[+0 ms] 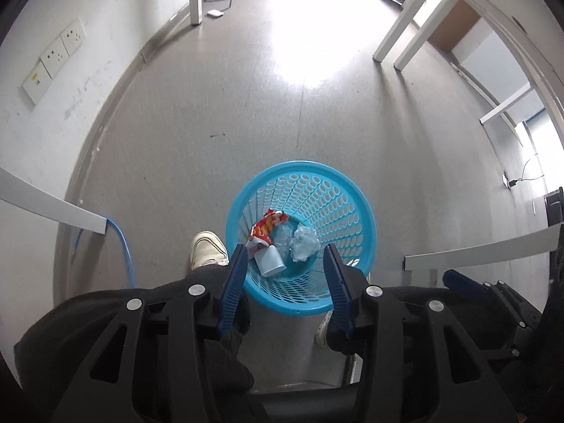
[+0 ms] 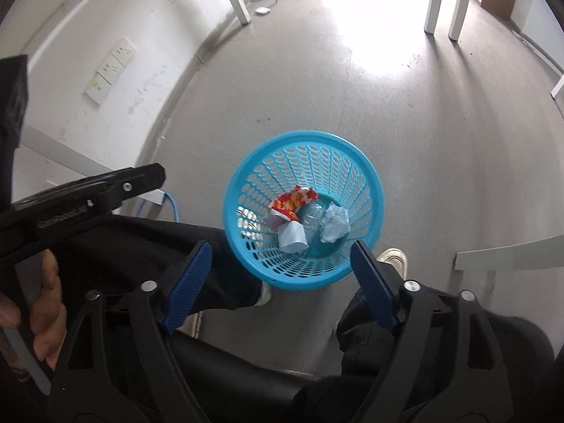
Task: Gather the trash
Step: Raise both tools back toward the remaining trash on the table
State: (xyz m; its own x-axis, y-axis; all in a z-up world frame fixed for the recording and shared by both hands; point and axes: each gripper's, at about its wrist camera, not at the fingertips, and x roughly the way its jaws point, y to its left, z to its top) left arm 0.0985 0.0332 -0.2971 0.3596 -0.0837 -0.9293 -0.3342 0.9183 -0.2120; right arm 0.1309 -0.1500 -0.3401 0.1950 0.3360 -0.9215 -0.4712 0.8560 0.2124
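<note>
A blue plastic basket (image 1: 347, 194) stands on the grey floor and also shows in the right wrist view (image 2: 370, 179). Inside lie a red snack wrapper (image 1: 266, 225), a white paper cup (image 1: 269, 262), a clear plastic bottle (image 1: 283, 238) and a crumpled white tissue (image 1: 305, 243). The same wrapper (image 2: 294, 202), cup (image 2: 292, 238), bottle (image 2: 312, 218) and tissue (image 2: 333, 225) show in the right wrist view. My left gripper (image 1: 285, 257) is open and empty above the basket. My right gripper (image 2: 282, 252) is open and empty above the basket's near rim.
The person's dark trouser legs and white shoes (image 1: 208, 250) flank the basket. White table legs (image 1: 394, 31) stand at the far side. A white wall with sockets (image 1: 53, 60) is on the left. A blue cable (image 1: 123, 246) runs along the floor. The left gripper's body (image 2: 88, 190) shows at left.
</note>
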